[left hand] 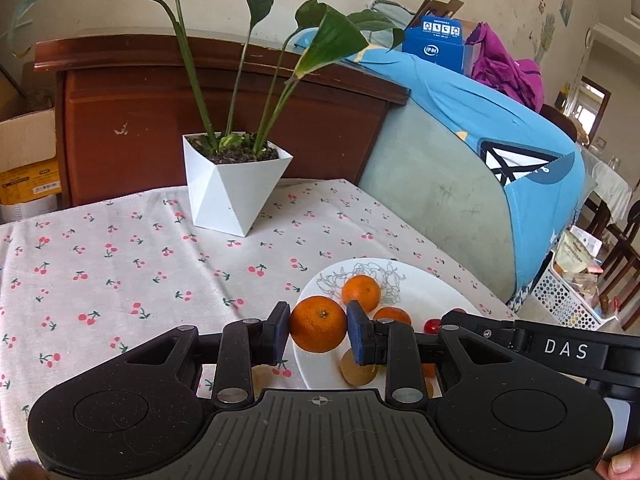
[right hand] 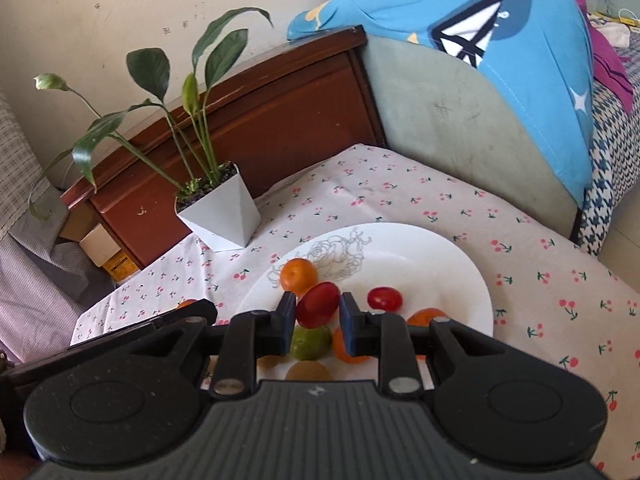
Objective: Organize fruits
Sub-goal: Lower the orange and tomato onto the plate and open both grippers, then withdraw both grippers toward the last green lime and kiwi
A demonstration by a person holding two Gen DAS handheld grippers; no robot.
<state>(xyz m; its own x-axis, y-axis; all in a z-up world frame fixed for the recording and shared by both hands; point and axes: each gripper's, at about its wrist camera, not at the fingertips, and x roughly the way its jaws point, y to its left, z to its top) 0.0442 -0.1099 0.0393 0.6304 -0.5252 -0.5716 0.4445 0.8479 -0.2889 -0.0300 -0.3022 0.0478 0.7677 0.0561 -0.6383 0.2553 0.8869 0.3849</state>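
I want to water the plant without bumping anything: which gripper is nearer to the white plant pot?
Hard to call. The left gripper, holding an orange, and the right gripper, holding a red fruit, both sit over the plate, well short of the plant pot.

You're in somebody's home here, looks like a lived-in living room. You've got a cherry-print tablecloth (left hand: 120,264) on the table, a potted plant (left hand: 232,176) in a white pot, and a sofa (left hand: 448,200) with a blue cloth (left hand: 480,112) thrown over it. Behind that there's a wooden cabinet (left hand: 168,120), a cardboard box (left hand: 28,156), scuffed walls (right hand: 100,20) and dining chairs (left hand: 624,240) off to the side.
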